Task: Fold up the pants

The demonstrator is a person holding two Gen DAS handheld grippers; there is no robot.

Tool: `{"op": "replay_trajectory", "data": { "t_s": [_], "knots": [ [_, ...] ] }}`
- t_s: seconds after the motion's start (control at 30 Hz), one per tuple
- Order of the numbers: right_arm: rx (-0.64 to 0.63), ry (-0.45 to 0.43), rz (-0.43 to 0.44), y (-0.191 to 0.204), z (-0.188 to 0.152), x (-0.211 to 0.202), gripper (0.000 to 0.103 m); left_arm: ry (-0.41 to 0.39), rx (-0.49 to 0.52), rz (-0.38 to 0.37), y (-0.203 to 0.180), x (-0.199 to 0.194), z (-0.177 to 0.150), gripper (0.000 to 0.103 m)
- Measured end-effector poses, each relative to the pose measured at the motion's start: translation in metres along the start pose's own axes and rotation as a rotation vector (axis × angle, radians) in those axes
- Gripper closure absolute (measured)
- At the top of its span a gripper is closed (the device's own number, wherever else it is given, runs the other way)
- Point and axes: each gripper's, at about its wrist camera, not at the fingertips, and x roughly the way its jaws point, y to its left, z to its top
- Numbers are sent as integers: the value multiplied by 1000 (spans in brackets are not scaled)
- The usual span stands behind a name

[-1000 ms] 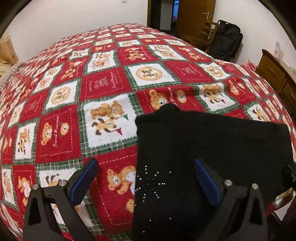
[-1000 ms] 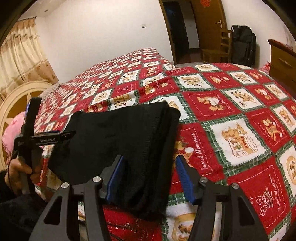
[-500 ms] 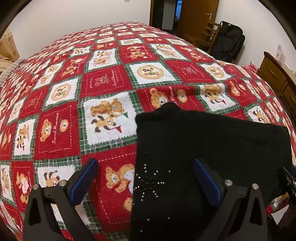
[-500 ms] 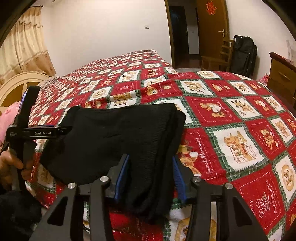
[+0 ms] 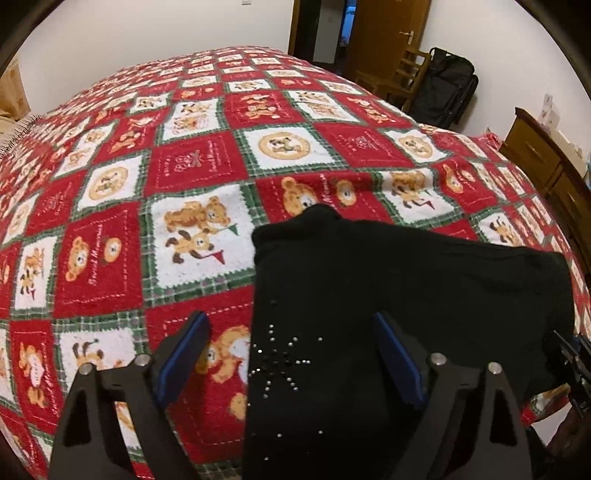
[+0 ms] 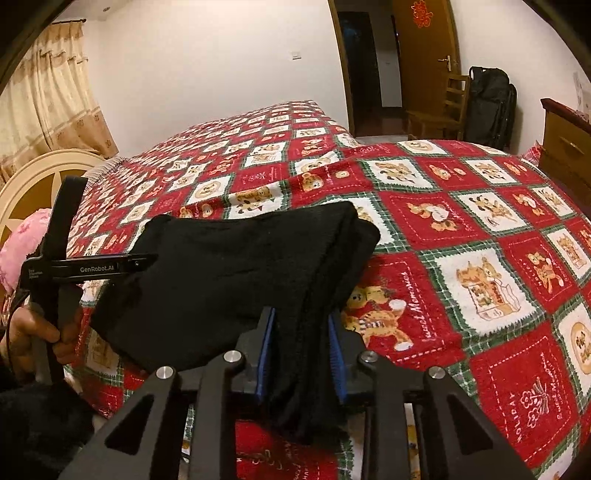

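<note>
Lying near the edge of the bed [image 5: 229,155], the black pants [image 5: 388,295] are folded into a thick, roughly rectangular bundle on a red, white and green quilt [image 6: 480,258] patterned with teddy bears. A small starburst of shiny studs [image 5: 280,358] shows on the near part of the fabric in the left wrist view.

The right gripper [image 6: 301,349] has its blue-padded jaws pressed in on the stacked edge of the pants, the cloth bunched between them and hanging down below the pads. That folded edge sits at the right-hand end of the bundle as seen from the right wrist camera, with several layers visible one on top of another.

The left gripper [image 5: 291,354] stands with its jaws spread wide and nothing between them but air; one blue finger is over the quilt, the other over the black fabric, and the studded part of the pants lies below the gap. From the right wrist view the same tool appears at the far left end of the pants, held upright by the person's left hand [image 6: 37,332], though whether it touches the cloth there is hard to tell.

Beyond the bed are a brown wooden door [image 5: 384,33], a wooden chair [image 5: 399,79], a black bag [image 5: 447,88] against the wall and a wooden dresser [image 5: 546,162]. Cream curtains [image 6: 51,96] hang at the left in the right wrist view.
</note>
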Motion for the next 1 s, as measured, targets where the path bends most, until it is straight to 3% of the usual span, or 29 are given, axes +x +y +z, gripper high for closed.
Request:
{"op": "replay_trajectory", "data": {
  "t_s": [0.23, 0.5, 0.63, 0.83, 0.87, 0.9, 0.93, 1.0],
  "knots": [
    [62, 5, 13, -8, 0, 0, 67, 17, -35, -59, 6, 0, 0, 15],
    [58, 4, 17, -8, 0, 2, 69, 10, -41, -57, 1, 1, -4, 16],
    [53, 8, 12, -7, 0, 3, 72, 13, -46, -125, 1, -2, -7, 18],
    [47, 9, 8, -5, 0, 3, 72, 16, -44, -128, 4, -5, -10, 21],
    [46, 8, 6, -5, 0, 3, 73, 13, -44, -121, 3, -5, -10, 23],
    [41, 8, 2, -4, 0, 3, 73, 6, -41, -119, 1, -6, -10, 34],
    [36, 7, -3, -3, 0, 3, 74, -5, -36, -140, -1, -7, -9, 52],
    [24, 4, -10, 0, 1, 2, 75, -13, -33, -151, -3, -9, -6, 70]
  ]
}}
